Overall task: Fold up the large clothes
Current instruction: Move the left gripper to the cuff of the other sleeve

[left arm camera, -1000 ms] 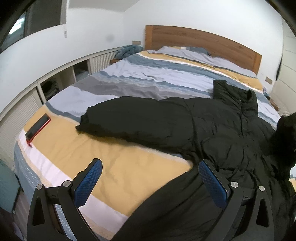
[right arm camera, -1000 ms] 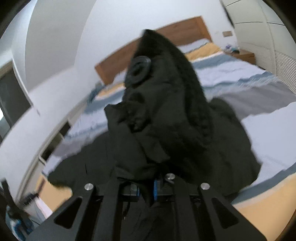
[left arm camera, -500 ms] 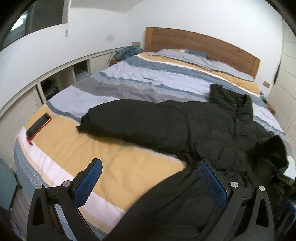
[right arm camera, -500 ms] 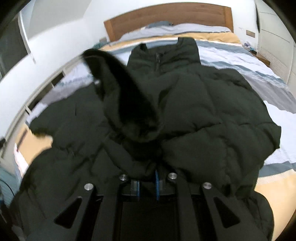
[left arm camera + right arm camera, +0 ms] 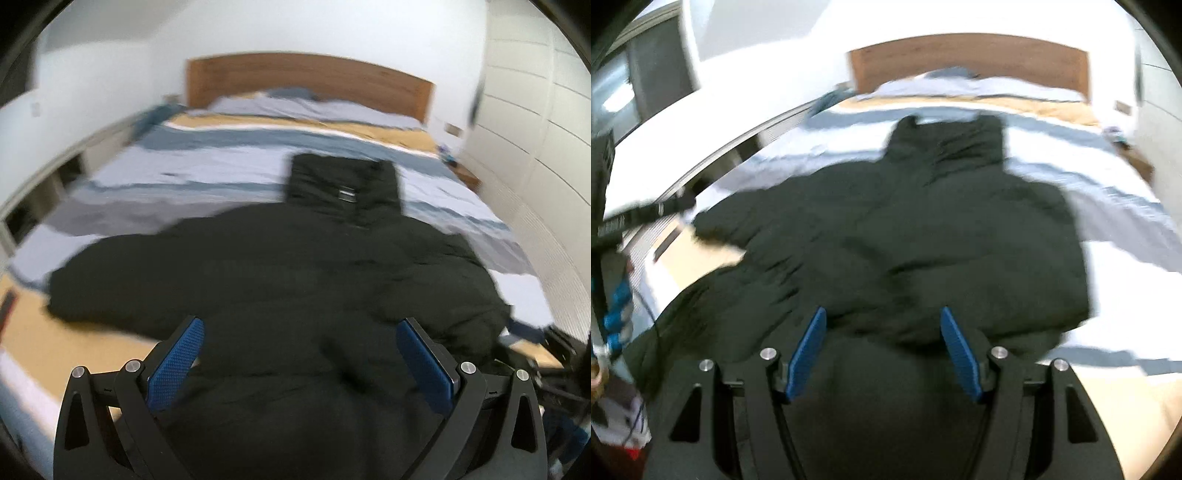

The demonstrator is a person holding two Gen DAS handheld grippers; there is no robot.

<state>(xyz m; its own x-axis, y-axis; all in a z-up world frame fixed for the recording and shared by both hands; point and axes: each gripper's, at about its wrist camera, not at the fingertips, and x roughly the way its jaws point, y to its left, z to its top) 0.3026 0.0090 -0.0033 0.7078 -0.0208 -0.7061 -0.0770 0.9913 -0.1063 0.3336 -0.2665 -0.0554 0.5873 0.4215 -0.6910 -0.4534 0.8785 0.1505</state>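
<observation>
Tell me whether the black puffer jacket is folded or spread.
Partly folded: black puffer jacket has one sleeve folded in, the other outstretched, collar toward the headboard.

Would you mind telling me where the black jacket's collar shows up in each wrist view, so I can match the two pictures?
Left wrist: the collar sits just right of centre, in the upper-middle.
Right wrist: the collar sits near centre, in the upper third.
Shared landmark: the wooden headboard, straight behind the collar in both views.

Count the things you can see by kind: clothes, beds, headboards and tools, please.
Jacket: 1
Bed: 1
Headboard: 1
Tools: 2, left tool and right tool, both open
Total: 5
</observation>
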